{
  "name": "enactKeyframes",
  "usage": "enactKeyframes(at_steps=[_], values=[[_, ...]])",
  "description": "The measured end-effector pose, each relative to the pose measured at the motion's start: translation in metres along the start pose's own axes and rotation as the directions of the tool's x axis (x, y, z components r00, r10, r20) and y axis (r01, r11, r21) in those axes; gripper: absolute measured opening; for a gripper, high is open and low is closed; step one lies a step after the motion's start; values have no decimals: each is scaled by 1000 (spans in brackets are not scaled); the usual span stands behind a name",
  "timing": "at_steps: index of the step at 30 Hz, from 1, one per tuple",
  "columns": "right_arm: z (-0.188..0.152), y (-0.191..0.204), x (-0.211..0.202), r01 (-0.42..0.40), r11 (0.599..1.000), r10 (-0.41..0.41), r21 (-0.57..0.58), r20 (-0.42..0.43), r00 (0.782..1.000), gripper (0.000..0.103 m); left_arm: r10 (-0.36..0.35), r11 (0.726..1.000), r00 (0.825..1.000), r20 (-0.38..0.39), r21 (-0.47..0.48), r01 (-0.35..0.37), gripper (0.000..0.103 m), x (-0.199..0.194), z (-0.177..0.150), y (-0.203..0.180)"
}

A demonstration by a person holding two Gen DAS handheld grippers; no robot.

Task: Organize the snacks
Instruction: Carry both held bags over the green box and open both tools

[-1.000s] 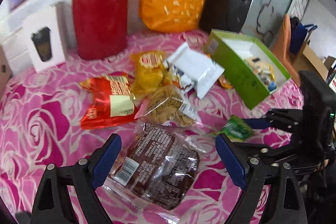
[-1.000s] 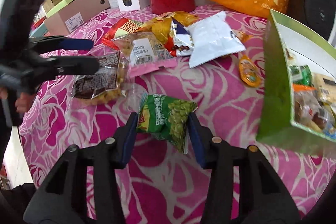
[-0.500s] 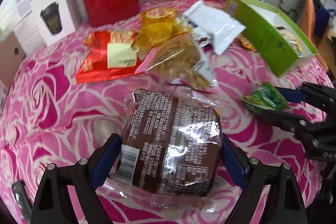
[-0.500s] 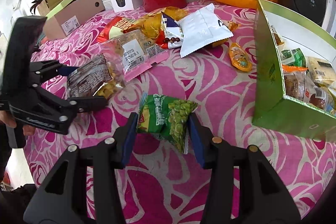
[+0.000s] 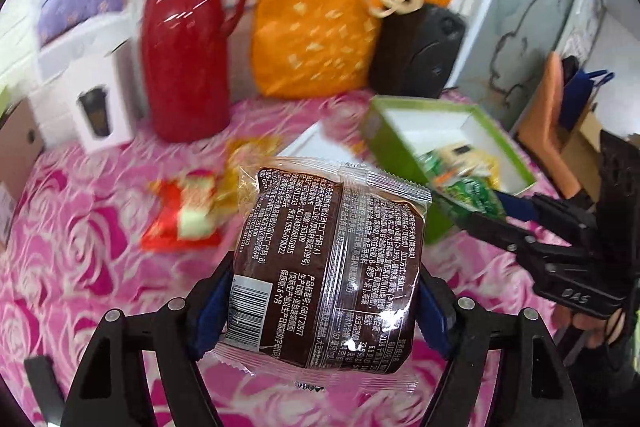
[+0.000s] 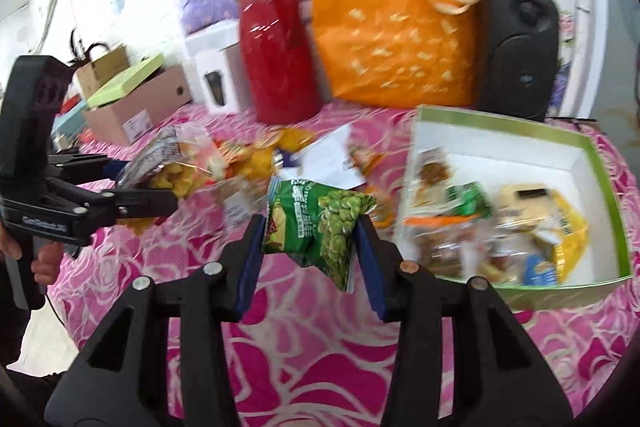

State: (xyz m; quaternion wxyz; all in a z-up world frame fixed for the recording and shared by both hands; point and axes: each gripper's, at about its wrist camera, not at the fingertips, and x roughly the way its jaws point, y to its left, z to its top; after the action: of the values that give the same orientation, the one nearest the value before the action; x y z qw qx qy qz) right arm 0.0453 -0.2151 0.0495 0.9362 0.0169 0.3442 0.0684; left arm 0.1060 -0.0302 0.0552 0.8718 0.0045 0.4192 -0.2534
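My left gripper [image 5: 322,301] is shut on a brown snack packet [image 5: 328,259] in clear wrap, held up off the pink rose tablecloth [image 5: 80,247]. My right gripper [image 6: 310,245] is shut on a green pea packet [image 6: 320,223], lifted just left of the green box [image 6: 600,163], which holds several snacks. In the left wrist view the right gripper [image 5: 476,205] with the green pea packet [image 5: 472,193] hangs at the green box [image 5: 388,141]. In the right wrist view the left gripper [image 6: 160,187] carries its brown snack packet [image 6: 168,167] at the left. Loose snacks [image 6: 260,159] lie mid-table.
A red jug [image 5: 184,39], an orange bag [image 5: 320,19] and a black speaker [image 5: 416,55] stand along the back of the table. A white carton [image 5: 92,103] and a cardboard box [image 6: 136,107] sit at the back left. A red packet [image 5: 184,215] lies on the cloth.
The left gripper has shut on the brown packet and raised it off the cloth. The right gripper has lifted the green pea packet and carried it toward the green box.
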Motion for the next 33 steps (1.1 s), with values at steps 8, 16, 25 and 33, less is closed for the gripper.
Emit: enactKeyframes(at_steps=[8,16,25,33], values=[[1,-83,-33,235,966,-239,107,25,971,47,-125,988,991,39,94,121,80,38,68,-75],[-10,-161,-44,358,906,-366,226,-5,931,47,-152,977,988,-7,150,151,80,106,110,-137],[-1,-207,-6,377,891,-381,252,-35,924,48,-90,987,994,-63,127,97,80,174,136,-147],[5,-208,24,401,900,-399,170,-46,916,95,-78,994,991,-106,71,86,87,194,136,-134]])
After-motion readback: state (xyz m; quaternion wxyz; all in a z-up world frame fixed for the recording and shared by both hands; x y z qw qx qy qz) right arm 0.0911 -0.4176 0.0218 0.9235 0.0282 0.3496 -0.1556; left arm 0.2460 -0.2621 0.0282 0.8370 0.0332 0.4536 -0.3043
